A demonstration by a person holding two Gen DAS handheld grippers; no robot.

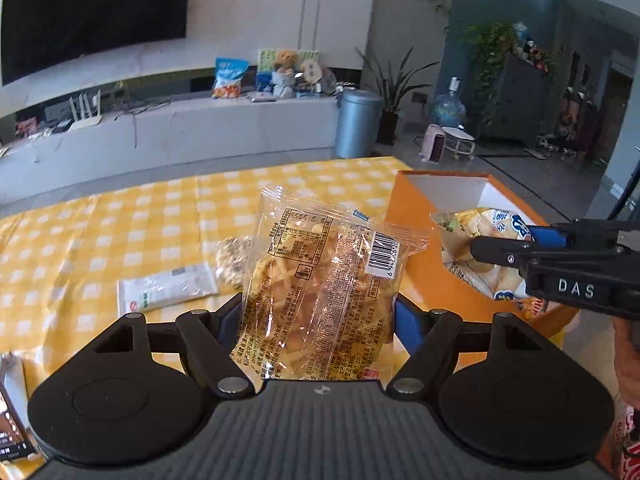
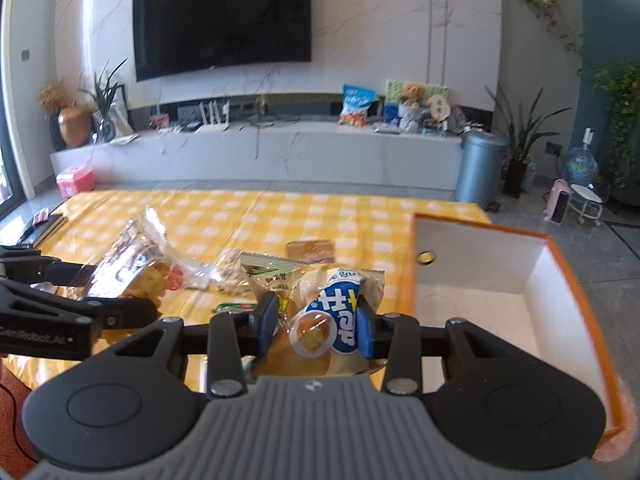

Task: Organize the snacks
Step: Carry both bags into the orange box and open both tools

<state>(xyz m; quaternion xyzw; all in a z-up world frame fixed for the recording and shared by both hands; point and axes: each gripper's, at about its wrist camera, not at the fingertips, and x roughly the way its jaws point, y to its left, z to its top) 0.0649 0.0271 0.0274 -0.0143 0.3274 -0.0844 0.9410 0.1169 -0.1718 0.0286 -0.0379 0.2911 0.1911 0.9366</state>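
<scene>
Snacks are gathered on a desk (image 2: 248, 216) under a yellow checked cloth; an orange box (image 2: 576, 276) with a white interior stands at its right edge. Left gripper (image 1: 320, 316): fingers clamped on a clear waffle packet (image 1: 316, 280), raised off the desk. Right gripper (image 2: 318, 320): fingers closed on a blue-labelled snack packet (image 2: 336, 316), lifted beside the box. A white sachet (image 1: 168, 286) lies flat on the cloth.

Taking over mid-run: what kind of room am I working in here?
Most likely a home living room. A large wall-mounted television hangs over a long low media console, with potted plants and a water dispenser bottle nearby. The snacks sit on a yellow checked tablecloth.
</scene>
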